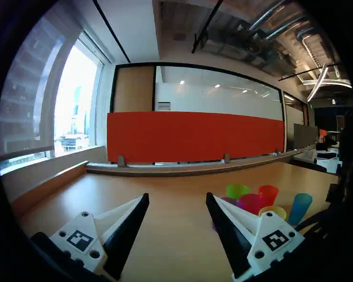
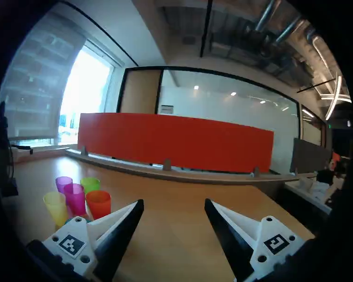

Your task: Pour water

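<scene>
The coloured cups [image 1: 251,203] stand clustered on the table [image 1: 129,184], just right of the left gripper [image 1: 177,196], which is spread wide and empty; the right gripper [image 2: 174,202] is likewise released, holding nothing; no cup is grasped, so pouring looks wholly undone.

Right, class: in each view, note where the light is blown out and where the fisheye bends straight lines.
Left gripper view: the window is blown out white, its frame bowed; the red partition curves along its top. Right gripper view: the window glares likewise, and the red partition arches too.
</scene>
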